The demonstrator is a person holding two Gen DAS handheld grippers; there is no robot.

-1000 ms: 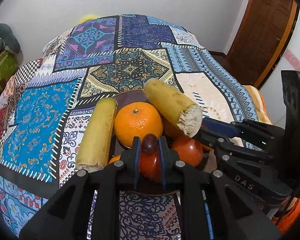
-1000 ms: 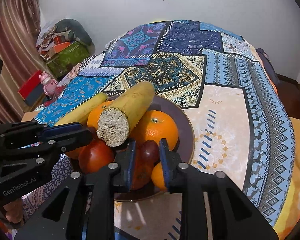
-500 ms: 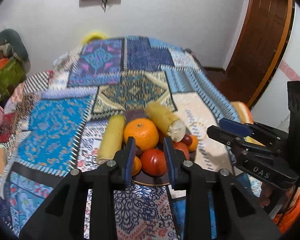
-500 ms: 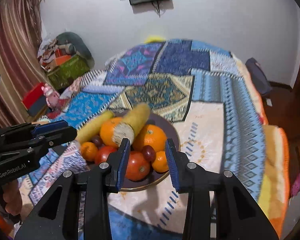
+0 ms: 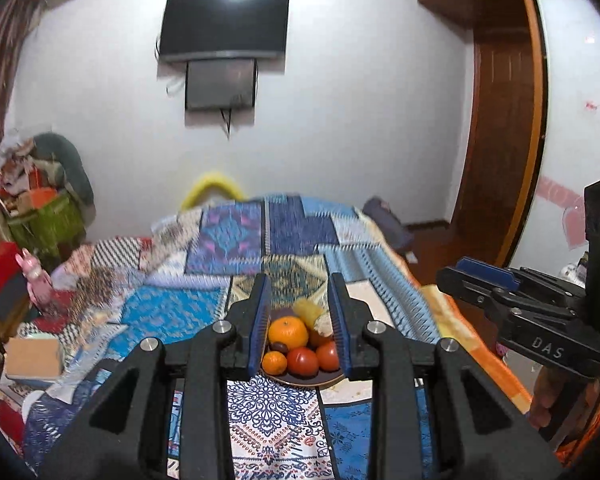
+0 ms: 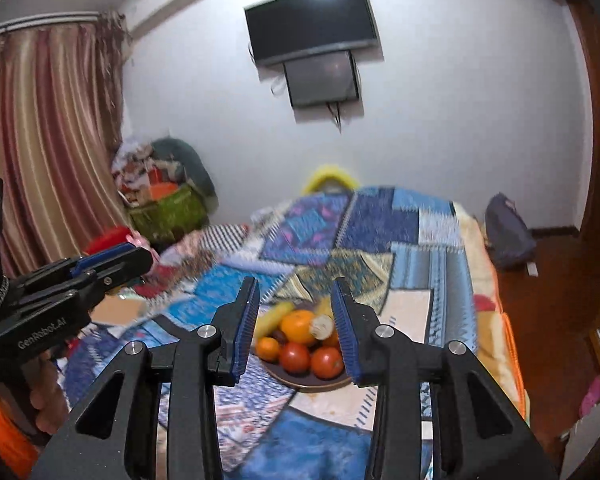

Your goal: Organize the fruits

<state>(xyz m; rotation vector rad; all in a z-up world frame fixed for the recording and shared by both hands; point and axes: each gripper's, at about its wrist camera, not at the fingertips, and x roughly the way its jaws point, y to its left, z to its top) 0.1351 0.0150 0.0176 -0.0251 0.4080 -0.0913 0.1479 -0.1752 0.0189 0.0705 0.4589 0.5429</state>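
Surveying from left to right: the left gripper (image 5: 300, 322) hovers well above the patchwork cloth (image 5: 172, 312), fingers parted and holding nothing. Framed between them lies the dark plate (image 5: 300, 380), bearing the fruit. On its left side a yellow corn cob (image 6: 272, 316) leans at the rim, seen in the right wrist view; a small orange (image 5: 275, 362) and a dark grape (image 5: 279, 346) sit at the near left. The large orange (image 5: 288, 330) occupies the centre, with a second corn cob (image 5: 314, 314) just beside it, cut end facing forward. Two tomatoes (image 5: 303, 360) rest at the near right of the plate. Further right, the right gripper (image 6: 296, 326) is likewise apart from the plate, fingers spread and empty.

Assessment: all visible fruit is gathered on the plate; none is seen loose on the cloth. Both grippers stand clear of the pile. The task appears complete or nearly so. Background blur prevents confirming that no item remains elsewhere on the cloth.
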